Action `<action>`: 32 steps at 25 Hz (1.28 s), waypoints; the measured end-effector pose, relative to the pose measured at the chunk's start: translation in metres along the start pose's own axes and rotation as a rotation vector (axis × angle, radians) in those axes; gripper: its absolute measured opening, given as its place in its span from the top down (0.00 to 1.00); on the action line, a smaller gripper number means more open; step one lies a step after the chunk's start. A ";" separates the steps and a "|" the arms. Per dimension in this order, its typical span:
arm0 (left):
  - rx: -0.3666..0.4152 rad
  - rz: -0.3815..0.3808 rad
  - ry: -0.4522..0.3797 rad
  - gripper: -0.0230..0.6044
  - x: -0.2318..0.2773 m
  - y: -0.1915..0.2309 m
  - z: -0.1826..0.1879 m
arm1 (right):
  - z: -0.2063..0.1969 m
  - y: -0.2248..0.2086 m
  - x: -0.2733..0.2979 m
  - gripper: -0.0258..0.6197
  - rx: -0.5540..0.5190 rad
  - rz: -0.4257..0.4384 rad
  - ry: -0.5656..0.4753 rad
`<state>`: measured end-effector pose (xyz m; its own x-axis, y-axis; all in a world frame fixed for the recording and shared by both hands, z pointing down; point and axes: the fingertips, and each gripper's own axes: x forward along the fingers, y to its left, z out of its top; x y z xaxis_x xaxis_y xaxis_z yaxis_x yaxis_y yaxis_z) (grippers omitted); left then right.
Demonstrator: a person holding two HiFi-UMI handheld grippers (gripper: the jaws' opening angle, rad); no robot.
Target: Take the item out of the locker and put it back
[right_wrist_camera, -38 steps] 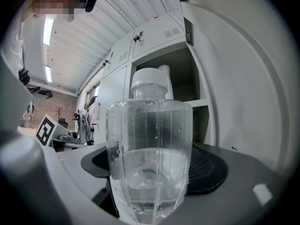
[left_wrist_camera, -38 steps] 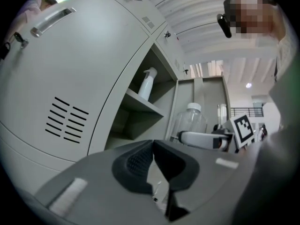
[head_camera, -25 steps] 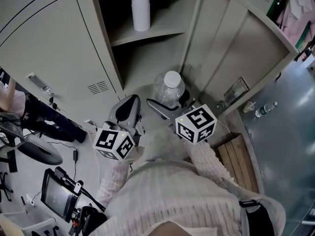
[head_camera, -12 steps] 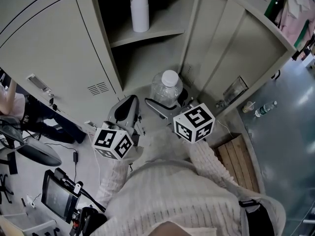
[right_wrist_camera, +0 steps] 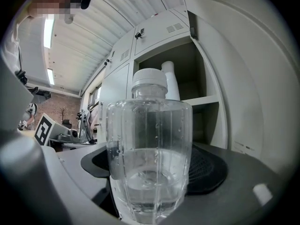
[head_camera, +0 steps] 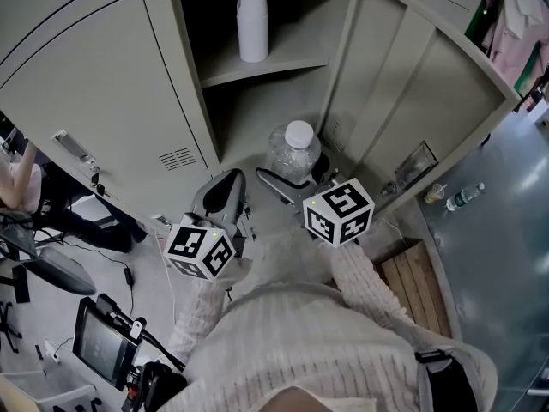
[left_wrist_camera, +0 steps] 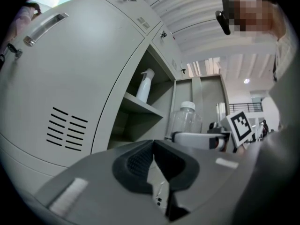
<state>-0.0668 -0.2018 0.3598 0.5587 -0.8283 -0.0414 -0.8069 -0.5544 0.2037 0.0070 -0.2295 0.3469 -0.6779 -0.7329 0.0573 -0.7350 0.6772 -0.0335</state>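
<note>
A clear plastic water bottle [head_camera: 293, 151] with a white cap, a little water in it [right_wrist_camera: 149, 163], is held upright in front of the open locker [head_camera: 266, 101]. My right gripper [head_camera: 292, 183] is shut on it, its dark pads on both sides of the bottle's body. My left gripper [head_camera: 225, 194] hangs lower left of the bottle, its jaws closed together [left_wrist_camera: 154, 165] with nothing between them. A white spray bottle [head_camera: 253, 26] stands on the locker's shelf [head_camera: 274, 63], also seen as a spray bottle [left_wrist_camera: 144, 86] and behind the held bottle [right_wrist_camera: 169, 81].
The locker's door [head_camera: 412, 84] stands open to the right. A shut locker door [head_camera: 94, 101] with a handle and vents is to the left. A wooden pallet [head_camera: 412, 273] and a small bottle [head_camera: 463, 196] lie on the floor at right; equipment and cables at lower left.
The held bottle and both grippers have stayed nearly in place; the view has shifted slightly, with the locker sitting a little lower in the picture.
</note>
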 end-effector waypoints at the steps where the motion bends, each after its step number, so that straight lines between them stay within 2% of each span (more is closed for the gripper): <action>1: -0.002 -0.002 0.001 0.95 0.001 0.001 0.000 | 0.001 -0.002 0.003 0.27 0.001 0.000 0.000; 17: 0.008 -0.006 0.024 0.95 0.017 0.017 -0.001 | -0.007 -0.027 0.070 0.26 -0.010 0.022 0.058; 32: -0.006 0.038 0.016 0.95 0.024 0.039 -0.002 | -0.017 -0.034 0.117 0.26 -0.032 0.039 0.092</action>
<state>-0.0840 -0.2431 0.3687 0.5303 -0.8476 -0.0178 -0.8267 -0.5216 0.2108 -0.0467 -0.3371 0.3716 -0.7008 -0.6979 0.1475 -0.7063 0.7079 -0.0061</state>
